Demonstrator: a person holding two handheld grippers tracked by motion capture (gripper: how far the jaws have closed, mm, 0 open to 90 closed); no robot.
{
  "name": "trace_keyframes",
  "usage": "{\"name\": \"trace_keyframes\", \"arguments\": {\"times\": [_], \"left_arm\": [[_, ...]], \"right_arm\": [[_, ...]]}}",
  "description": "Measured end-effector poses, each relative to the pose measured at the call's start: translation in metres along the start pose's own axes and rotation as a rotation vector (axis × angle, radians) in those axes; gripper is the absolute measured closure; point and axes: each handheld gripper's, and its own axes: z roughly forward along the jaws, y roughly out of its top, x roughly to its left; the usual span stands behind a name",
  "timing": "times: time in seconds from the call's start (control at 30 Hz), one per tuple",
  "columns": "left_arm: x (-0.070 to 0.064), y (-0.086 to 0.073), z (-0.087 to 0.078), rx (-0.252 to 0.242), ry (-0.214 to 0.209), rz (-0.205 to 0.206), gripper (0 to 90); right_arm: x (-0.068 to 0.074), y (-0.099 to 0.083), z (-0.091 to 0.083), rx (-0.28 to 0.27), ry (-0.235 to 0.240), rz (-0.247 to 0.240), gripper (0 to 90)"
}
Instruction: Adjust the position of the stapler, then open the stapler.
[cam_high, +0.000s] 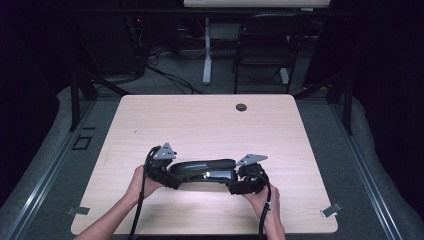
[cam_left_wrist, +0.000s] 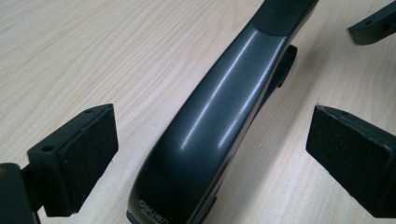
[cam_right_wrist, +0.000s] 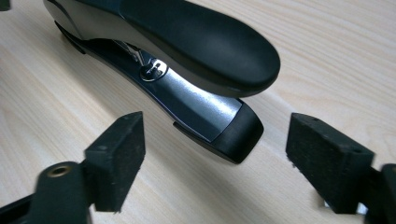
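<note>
The left tongs (cam_left_wrist: 205, 154) stand released, their two black padded jaws wide apart on either side of the rounded rear end of a long dark grey and black plastic stapler (cam_left_wrist: 219, 107), neither pad touching it. The right tongs (cam_right_wrist: 215, 163) are released as well, jaws spread to both sides of the stapler's (cam_right_wrist: 187, 56) blunt front end, where the black upper handle overhangs a silvery metal base with a black tip; a gap shows between each pad and that tip. From the high view, the left tongs (cam_high: 167, 172) and right tongs (cam_high: 240, 182) face each other along the stapler (cam_high: 205, 170), which lies flat on the pale wood-grain counter (cam_high: 200, 120), nearer the person's edge than the far one. A hand (cam_high: 140, 182) grips each tool from below, with black cables trailing back. Beyond the counter, a dark chair (cam_high: 265, 45) stands on grey carpet
</note>
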Motion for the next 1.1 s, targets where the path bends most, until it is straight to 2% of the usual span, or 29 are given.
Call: {"name": "trace_keyframes", "arguments": {"times": [0.1,0.3,0.57,0.7,0.77,0.83,0.93,1.1], "left_arm": [[-0.005,0.002,-0.001,-0.008,0.015,0.007,3.0],[-0.011,0.002,0.003,-0.004,0.017,-0.004,4.0],[-0.034,0.006,0.002,-0.041,0.028,0.006,7.8],[-0.046,0.008,0.0,-0.067,0.035,0.01,11.3],[-0.052,0.009,0.001,-0.076,0.037,0.01,16.2],[-0.057,0.009,0.003,-0.074,0.025,0.008,16.2],[-0.066,0.009,0.008,-0.072,0.032,0.023,20.8],[-0.076,0.008,0.018,-0.056,0.015,0.025,29.2]], "right_arm": [[0.001,-0.006,0.005,-0.008,-0.004,0.009,24.2],[0.002,-0.014,0.009,-0.019,-0.019,0.019,27.8],[0.001,-0.024,0.011,-0.061,-0.047,0.044,36.9],[0.002,-0.029,0.014,-0.068,-0.047,0.042,42.3],[0.003,-0.031,0.016,-0.068,-0.051,0.042,46.1],[0.004,-0.033,0.018,-0.067,-0.056,0.041,49.2],[0.004,-0.034,0.02,-0.085,-0.059,0.047,53.1],[0.005,-0.038,0.022,-0.099,-0.063,0.062,58.3]]}}
